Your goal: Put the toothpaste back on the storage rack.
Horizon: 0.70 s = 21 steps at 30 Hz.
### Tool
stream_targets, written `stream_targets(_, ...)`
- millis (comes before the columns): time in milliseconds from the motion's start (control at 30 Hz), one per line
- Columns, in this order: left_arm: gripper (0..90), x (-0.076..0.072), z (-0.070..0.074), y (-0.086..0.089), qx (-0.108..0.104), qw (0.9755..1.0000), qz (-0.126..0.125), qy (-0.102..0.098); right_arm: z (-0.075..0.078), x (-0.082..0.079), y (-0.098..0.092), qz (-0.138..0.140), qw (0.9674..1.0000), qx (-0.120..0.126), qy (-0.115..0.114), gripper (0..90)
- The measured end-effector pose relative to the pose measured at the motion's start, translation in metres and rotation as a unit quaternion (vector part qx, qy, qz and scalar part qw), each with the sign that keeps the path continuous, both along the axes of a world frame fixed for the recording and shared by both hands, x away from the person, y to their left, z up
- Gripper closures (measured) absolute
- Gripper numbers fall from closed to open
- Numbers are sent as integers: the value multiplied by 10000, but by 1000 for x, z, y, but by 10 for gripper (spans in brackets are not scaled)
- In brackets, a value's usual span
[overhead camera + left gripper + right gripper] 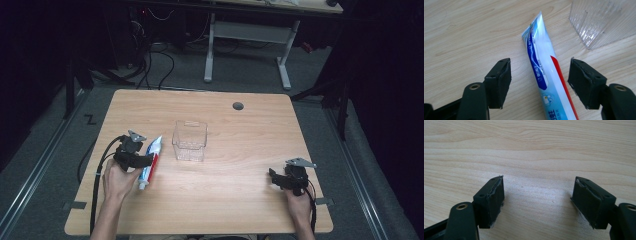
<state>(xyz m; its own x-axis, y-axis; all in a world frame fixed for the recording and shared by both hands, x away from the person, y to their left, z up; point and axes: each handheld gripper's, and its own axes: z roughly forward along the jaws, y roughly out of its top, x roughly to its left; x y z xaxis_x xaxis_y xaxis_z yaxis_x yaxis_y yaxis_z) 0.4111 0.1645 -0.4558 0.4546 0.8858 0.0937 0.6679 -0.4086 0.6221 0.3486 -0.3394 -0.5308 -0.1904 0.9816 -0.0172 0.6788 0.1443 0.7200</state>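
Observation:
A toothpaste tube (150,161), white and blue with a red stripe, lies flat on the wooden table (225,200), left of centre. My left gripper (145,161) is open right at it. In the left gripper view the tube (544,72) runs between the two spread jaws of that gripper (540,83), untouched by either pad. A clear ribbed plastic box (190,140) stands upright just right of the tube, and its corner (599,22) shows at the top right of that view. My right gripper (272,178) rests open near the table's right front, with bare wood between the jaws of the right gripper (539,202).
A grey cable hole (238,106) sits near the table's far edge. Cables trail from both grippers over the front edge. Behind the table stand a white desk frame (247,45) and floor cables (160,60).

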Motion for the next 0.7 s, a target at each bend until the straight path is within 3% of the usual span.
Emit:
stream_targets(67,338,6,-1,-3,89,9999,30,105,0,0,0,3,10000,-2,-2,255)
stream_targets(467,314,22,-12,-13,158,9990,159,382,0,0,0,3,10000,-3,-2,255)
stream_targets(633,314,30,-19,-21,304,9978,138,573,0,0,0,2,10000,-2,-1,255)
stream_targets(700,319,34,-23,-25,511,9967,185,599,0,0,0,6,10000,-3,0,256)
